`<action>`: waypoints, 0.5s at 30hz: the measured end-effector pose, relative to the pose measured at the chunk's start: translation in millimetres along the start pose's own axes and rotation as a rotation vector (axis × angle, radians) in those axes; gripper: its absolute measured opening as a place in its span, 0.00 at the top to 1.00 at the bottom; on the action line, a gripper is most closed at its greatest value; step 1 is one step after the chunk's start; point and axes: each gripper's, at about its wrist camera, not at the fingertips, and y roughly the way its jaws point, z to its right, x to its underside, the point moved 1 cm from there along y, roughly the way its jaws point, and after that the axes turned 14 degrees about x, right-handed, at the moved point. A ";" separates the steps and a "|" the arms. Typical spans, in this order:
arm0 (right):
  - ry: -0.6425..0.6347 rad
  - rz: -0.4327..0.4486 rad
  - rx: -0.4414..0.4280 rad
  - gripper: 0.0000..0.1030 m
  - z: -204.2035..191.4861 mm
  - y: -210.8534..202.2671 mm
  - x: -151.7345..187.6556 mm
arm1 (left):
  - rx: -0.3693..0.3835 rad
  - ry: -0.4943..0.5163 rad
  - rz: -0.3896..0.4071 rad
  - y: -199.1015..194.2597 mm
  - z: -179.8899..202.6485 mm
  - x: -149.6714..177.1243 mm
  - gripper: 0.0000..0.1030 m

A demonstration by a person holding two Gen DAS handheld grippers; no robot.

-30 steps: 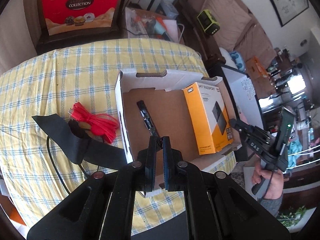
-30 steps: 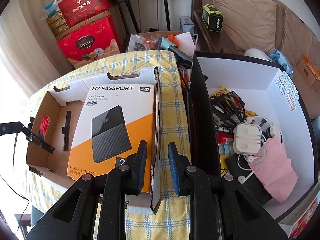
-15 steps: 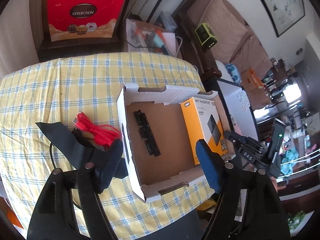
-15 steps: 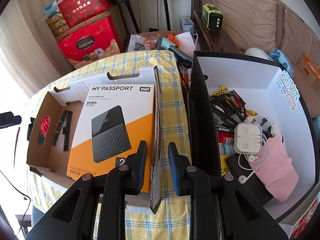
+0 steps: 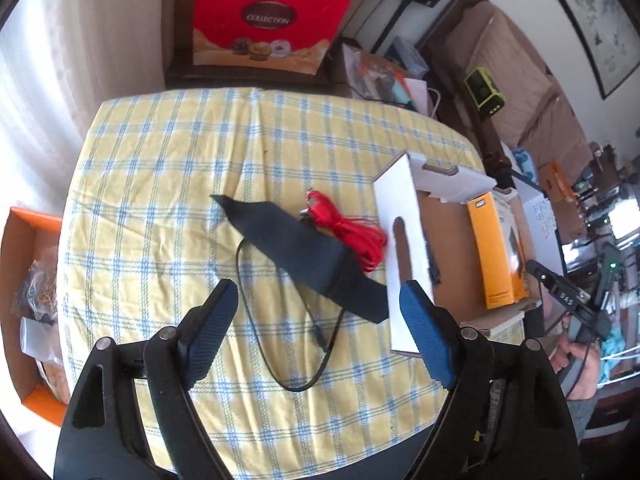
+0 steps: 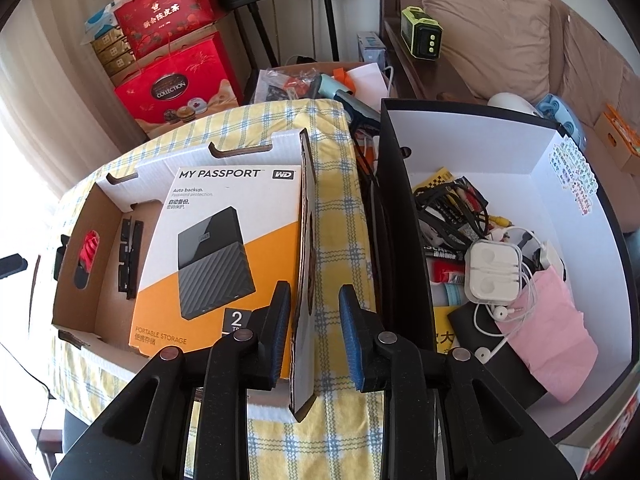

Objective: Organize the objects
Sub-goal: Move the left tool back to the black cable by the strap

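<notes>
Where a second ago it pinched shut over the cardboard tray (image 5: 404, 216), the left gripper (image 5: 316, 320) now opens empty above the black cloth (image 5: 304, 256) and red cable (image 5: 352, 232). Inside the tray lies the "MY PASSPORT" WD box (image 6: 224, 256); the right gripper (image 6: 314, 332) loosely straddles the tray's wall, opening.

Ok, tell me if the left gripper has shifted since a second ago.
Yes. The left gripper, jaws opening and empty, has swung away from over the cardboard tray to above the black strap on the tablecloth beside it.
</notes>
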 end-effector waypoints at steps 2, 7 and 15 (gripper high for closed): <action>-0.002 0.000 0.002 0.76 0.2 -0.1 0.0 | -0.005 -0.014 -0.012 4.3 -10.2 5.5 0.21; -0.007 -0.001 0.008 0.76 -0.5 -0.6 0.1 | -0.006 -0.026 -0.039 12.0 -21.4 19.9 0.23; -0.006 -0.001 0.008 0.76 -0.1 -0.6 -0.3 | -0.030 -0.023 -0.105 37.0 -18.0 34.6 0.24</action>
